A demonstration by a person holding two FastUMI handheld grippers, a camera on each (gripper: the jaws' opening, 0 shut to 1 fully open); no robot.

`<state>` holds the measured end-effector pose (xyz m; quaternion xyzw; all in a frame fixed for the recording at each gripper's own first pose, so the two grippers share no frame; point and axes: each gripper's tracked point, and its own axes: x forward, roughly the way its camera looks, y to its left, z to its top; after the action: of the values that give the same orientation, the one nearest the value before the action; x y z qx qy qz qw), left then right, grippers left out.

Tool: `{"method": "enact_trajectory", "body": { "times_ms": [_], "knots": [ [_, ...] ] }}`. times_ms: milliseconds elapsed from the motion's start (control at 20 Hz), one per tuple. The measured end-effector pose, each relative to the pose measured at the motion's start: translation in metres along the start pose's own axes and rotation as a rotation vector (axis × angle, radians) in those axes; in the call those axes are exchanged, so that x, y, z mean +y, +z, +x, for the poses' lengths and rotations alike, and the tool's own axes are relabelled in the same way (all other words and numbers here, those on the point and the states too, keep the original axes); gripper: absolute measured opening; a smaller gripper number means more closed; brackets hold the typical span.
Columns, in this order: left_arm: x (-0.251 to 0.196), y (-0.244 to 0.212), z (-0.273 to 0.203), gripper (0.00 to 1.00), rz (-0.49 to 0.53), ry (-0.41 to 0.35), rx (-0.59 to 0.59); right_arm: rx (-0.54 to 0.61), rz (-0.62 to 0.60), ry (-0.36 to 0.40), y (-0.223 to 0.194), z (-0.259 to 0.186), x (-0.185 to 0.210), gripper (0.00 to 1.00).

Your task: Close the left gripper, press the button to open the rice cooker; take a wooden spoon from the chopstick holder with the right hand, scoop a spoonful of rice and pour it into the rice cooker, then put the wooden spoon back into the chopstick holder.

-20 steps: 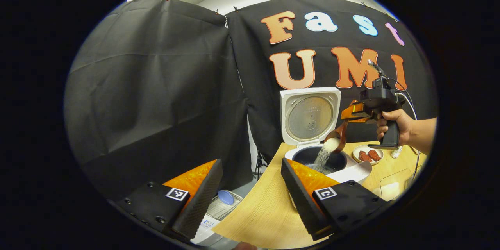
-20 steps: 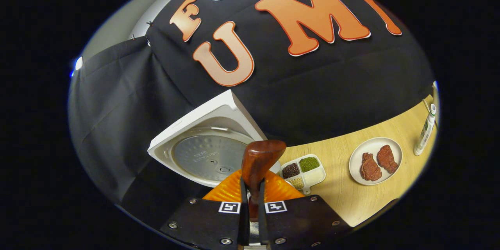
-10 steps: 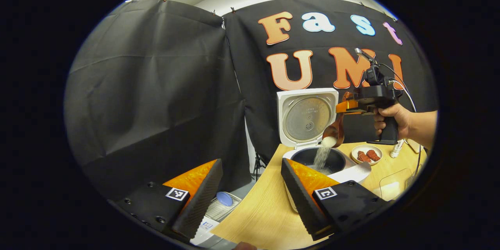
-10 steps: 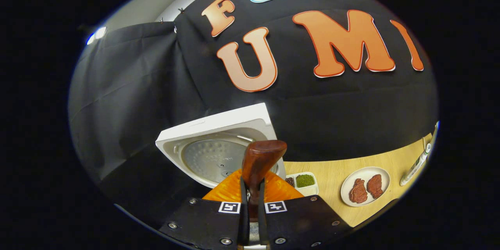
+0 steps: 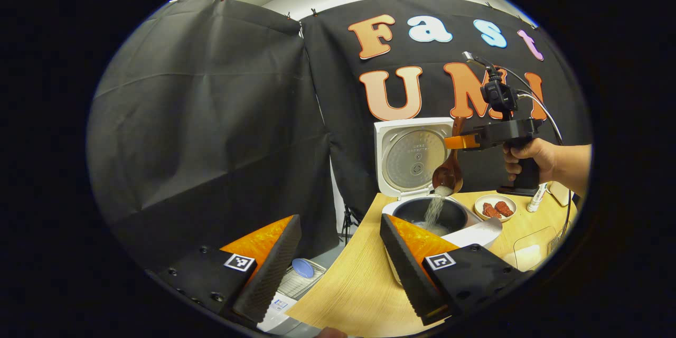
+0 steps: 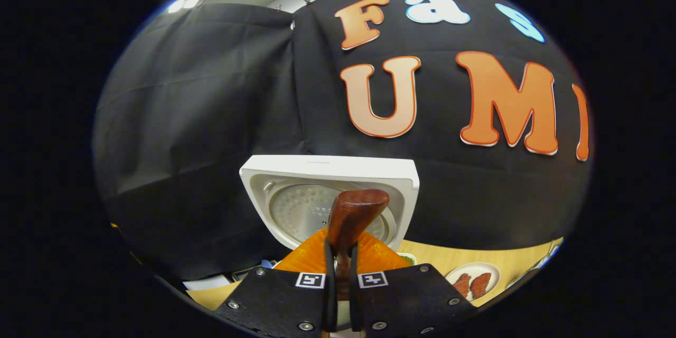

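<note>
The white rice cooker (image 5: 475,232) stands on the wooden table with its lid (image 5: 414,156) raised upright. In the left gripper view, my right gripper (image 5: 457,142) is held above the dark inner pot, shut on a brown wooden spoon (image 5: 448,174) that hangs bowl-down. White rice (image 5: 434,210) streams from the spoon into the pot. In the right gripper view, the spoon's handle end (image 6: 351,216) sticks up between my right gripper's (image 6: 340,259) closed fingers, with the lid (image 6: 327,195) behind it. My left gripper (image 5: 338,253) stands open near the table's left edge, holding nothing.
A small plate with two reddish pieces (image 5: 495,208) sits right of the cooker, also seen as a plate (image 6: 472,282) in the right gripper view. A clear container (image 5: 533,248) sits near the front right. A white bottle (image 5: 536,198) stands behind the hand. Below the table's left edge lies a box with a blue disc (image 5: 303,269).
My right gripper has risen and levelled out, tipping the spoon steeper so its bowl points down. Rice keeps pouring into the pot. My left gripper has stayed still.
</note>
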<state>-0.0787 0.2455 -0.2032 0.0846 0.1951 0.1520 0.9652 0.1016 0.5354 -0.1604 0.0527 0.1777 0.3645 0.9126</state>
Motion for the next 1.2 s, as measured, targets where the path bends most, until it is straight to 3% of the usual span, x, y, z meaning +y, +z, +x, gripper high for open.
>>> {"method": "enact_trajectory", "body": {
  "times_ms": [500,750,950,1200],
  "knots": [
    [0.003,-0.005,0.006,0.99,0.001,-0.004,0.008,-0.078,-0.327,0.048,0.010,-0.012,0.038,0.08],
    [0.000,-0.005,0.005,0.99,0.019,-0.006,0.005,-0.039,-0.149,0.042,0.008,-0.027,0.024,0.08],
    [-0.017,-0.008,0.002,0.99,0.015,-0.030,0.015,-0.005,0.106,0.046,0.004,-0.048,-0.005,0.08],
    [-0.053,0.003,-0.003,0.99,0.027,-0.075,0.001,0.009,0.246,-0.036,-0.012,-0.099,-0.065,0.08]
  ]
}}
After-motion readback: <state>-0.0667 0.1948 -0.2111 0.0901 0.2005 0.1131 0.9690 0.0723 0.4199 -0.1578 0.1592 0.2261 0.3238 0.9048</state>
